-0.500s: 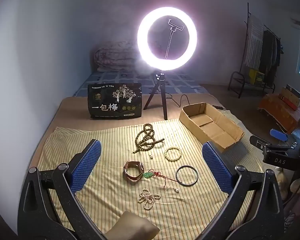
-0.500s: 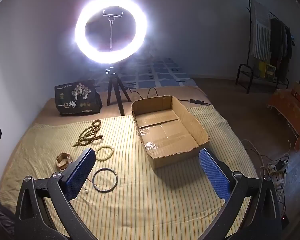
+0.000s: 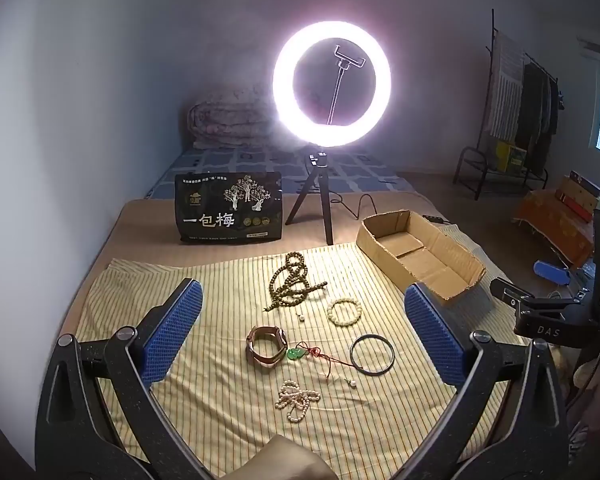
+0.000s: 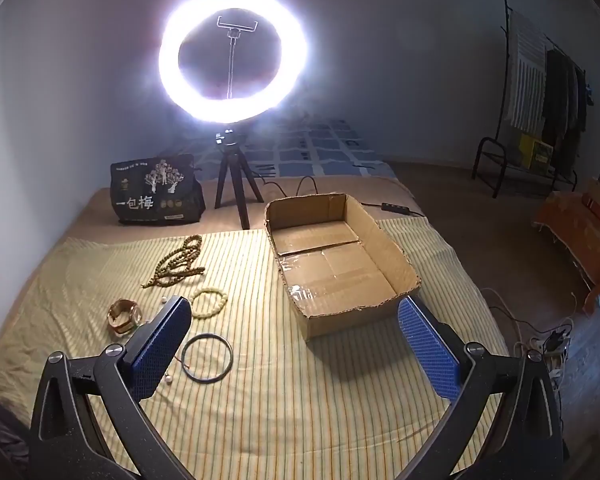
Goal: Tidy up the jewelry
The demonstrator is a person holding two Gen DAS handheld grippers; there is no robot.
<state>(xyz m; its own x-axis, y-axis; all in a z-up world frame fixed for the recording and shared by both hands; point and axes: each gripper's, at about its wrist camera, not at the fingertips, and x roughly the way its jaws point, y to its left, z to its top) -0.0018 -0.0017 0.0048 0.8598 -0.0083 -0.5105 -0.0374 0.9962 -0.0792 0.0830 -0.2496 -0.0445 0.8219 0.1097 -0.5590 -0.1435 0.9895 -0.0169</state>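
Observation:
Jewelry lies spread on a yellow striped cloth (image 3: 228,400): a long brown bead strand (image 3: 294,282), a pale bead bracelet (image 3: 344,312), a brown watch (image 3: 266,346), a green pendant on red cord (image 3: 296,354), a black bangle (image 3: 372,355) and a white pearl strand (image 3: 296,398). An empty cardboard box (image 4: 336,264) sits at the cloth's right. My left gripper (image 3: 302,320) hovers open above the pieces, holding nothing. My right gripper (image 4: 294,328) hangs open near the box's front edge, the black bangle (image 4: 207,358) beside its left finger.
A lit ring light on a tripod (image 3: 332,84) stands behind the cloth, with a black printed bag (image 3: 228,208) to its left. A folded quilt (image 3: 224,124) lies at the far wall. A clothes rack (image 4: 540,92) and cables on the floor (image 4: 548,340) are at right.

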